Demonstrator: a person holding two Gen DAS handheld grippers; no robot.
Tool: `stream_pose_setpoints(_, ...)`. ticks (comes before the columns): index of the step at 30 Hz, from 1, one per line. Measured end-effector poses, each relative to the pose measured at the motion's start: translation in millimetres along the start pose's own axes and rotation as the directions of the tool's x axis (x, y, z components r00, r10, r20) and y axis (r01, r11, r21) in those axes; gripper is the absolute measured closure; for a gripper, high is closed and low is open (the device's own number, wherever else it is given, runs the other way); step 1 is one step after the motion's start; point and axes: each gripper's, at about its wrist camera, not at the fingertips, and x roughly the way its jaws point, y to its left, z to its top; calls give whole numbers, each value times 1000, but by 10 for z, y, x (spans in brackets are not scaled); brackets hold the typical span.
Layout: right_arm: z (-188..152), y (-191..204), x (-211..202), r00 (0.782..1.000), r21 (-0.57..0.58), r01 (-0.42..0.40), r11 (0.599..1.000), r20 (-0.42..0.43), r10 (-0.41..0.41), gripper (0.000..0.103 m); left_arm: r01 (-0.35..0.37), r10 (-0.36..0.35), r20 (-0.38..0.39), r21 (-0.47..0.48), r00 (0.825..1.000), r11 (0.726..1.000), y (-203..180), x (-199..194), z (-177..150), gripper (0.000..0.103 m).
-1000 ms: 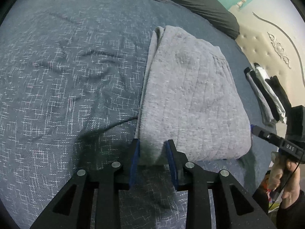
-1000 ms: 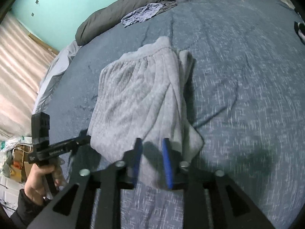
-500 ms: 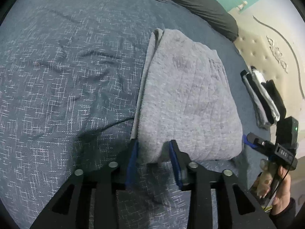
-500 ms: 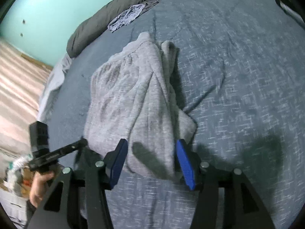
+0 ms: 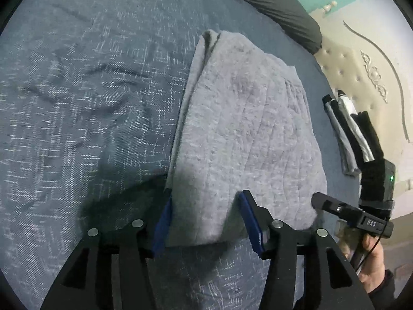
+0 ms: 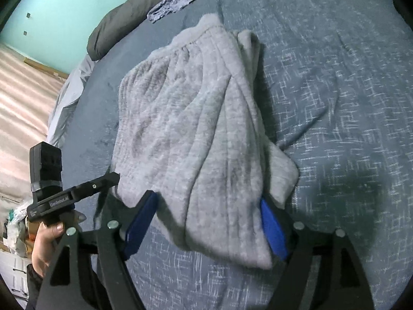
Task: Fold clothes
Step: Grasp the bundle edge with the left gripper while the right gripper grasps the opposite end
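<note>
A folded grey fleece garment (image 5: 247,134) lies flat on the bed (image 5: 85,103), which is covered in a dark blue cross-hatched spread; its near folded end sits close to the bed's near edge and it runs lengthwise away toward a dark grey duvet (image 5: 271,2) bunched along the far edge. The left gripper (image 5: 206,222) has just been opening: its blue-padded fingers (image 5: 162,222) stand apart on either side of the garment's near left corner, the cloth lying between them with the pads not pressing on it. The right gripper (image 6: 206,222) has also just been opening and is spread wider, its blue fingers (image 6: 273,230) straddling the near right portion of the garment (image 6: 196,129), where the layers are thicker and a loose flap sticks out toward the right; the cloth rests on the bed between them and is not pinched. In each wrist view the other gripper shows at the side, held in a person's hand (image 6: 49,242) just beside the garment's near end. A small stack of folded dark and white clothes (image 5: 351,134) lies near the bed's right edge, by a beige tufted headboard (image 5: 361,59). A crumpled bluish cloth (image 6: 175,2) sits at the far edge against the duvet.
</note>
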Motion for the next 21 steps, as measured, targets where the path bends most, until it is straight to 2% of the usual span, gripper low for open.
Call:
stream_pose_setpoints(11,98,20,265,999,-6,-20,1000,-43,20,24,48,-49,-8,-23,999,999,68,141,29,47)
stream_pose_setpoints(14,85,24,291,999,-17,-18,1000,-38,17,31,49,-49,-6,-16,999,999,49,174,32,48)
stream_pose_setpoints(15,78,23,291,999,-24,-18,1000,-33,17,35,53,-53,-2,-17,999,998,38,186,35,50)
stream_pose_setpoints(18,57,-4,276,999,-30,-27,999,-19,27,44,78,-77,14,-19,997,997,-26,204,25,67)
stream_pose_setpoints(21,32,13,235,1000,-49,-29,998,-2,29,52,53,-52,26,0,998,999,-138,195,4,75)
